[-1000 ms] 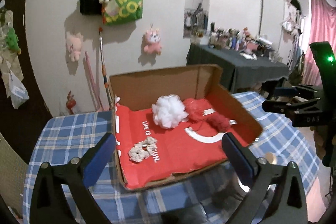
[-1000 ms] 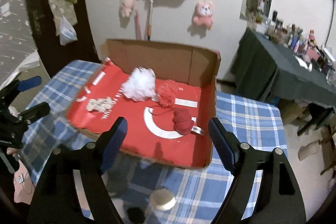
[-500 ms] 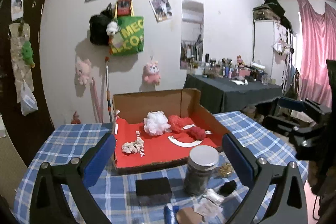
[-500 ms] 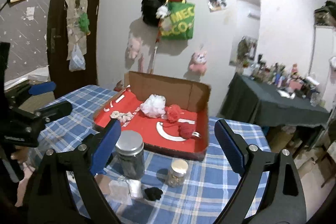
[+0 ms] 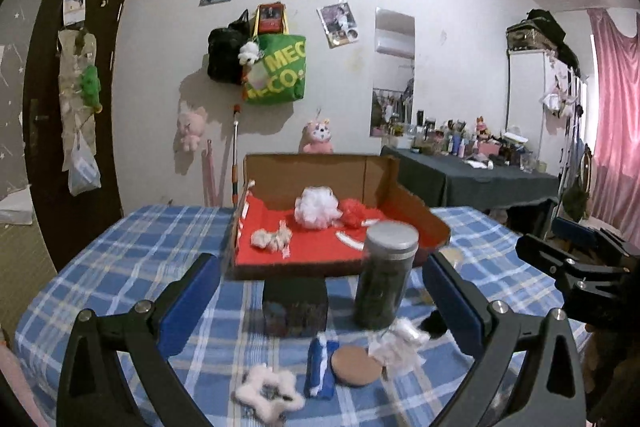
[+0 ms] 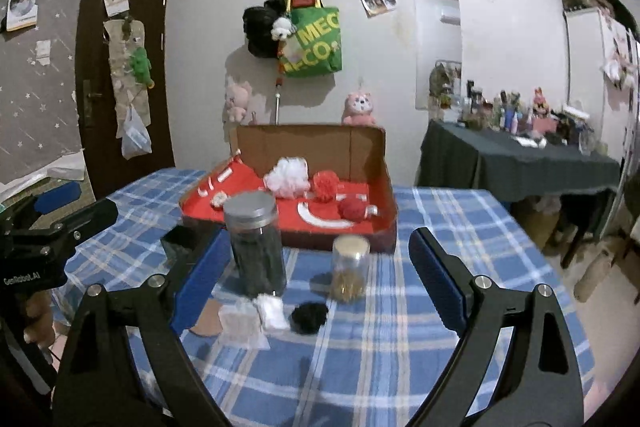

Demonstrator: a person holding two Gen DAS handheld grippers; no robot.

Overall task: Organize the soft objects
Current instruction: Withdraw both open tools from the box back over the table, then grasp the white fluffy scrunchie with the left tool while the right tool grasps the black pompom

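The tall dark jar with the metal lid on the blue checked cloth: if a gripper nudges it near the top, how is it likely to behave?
The tall jar stands upright and is narrow for its height, so a high push would probably tip it. Its smooth sides look rigid and possibly slippery. It appears full of dark contents, so likely fairly heavy.
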